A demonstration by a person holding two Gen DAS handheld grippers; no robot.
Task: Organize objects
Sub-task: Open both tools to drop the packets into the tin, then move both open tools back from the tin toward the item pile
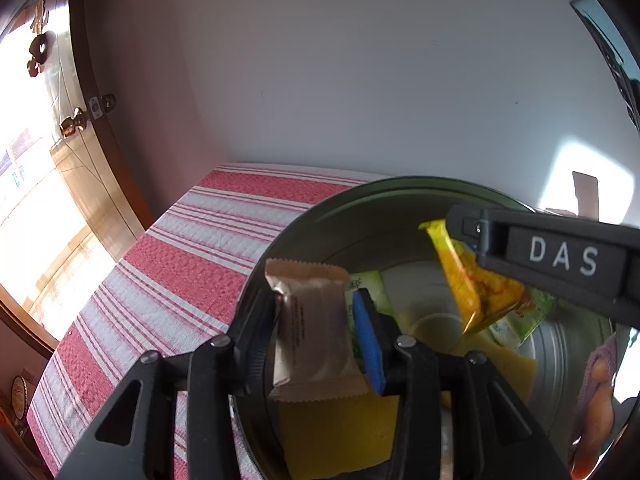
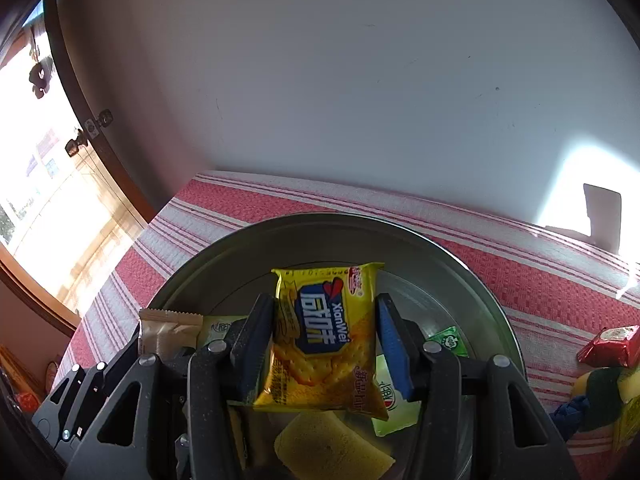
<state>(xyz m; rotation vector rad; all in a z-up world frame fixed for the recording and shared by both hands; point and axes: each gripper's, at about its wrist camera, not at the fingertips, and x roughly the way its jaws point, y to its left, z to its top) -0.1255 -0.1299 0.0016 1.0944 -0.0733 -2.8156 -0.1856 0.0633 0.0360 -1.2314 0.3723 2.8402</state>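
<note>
Hand-held gripper [image 2: 324,344] pinches crinkly yellow packet [image 2: 326,336] over round metal bowl [image 2: 192,280].

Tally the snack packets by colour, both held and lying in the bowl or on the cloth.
Yellow: 1, cracker packet in the right claw
Beige: 1, packet in the left claw
Green: 2, in the metal bowl
Red: 1, on the striped cloth
Total: 5

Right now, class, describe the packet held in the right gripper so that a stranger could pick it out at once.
Find the round metal bowl on the red-and-white striped cloth. Above it, the right gripper pinches the yellow cracker packet. Unlike the plain beige packet in the left gripper, it bears a blue label reading XianWei.
</note>
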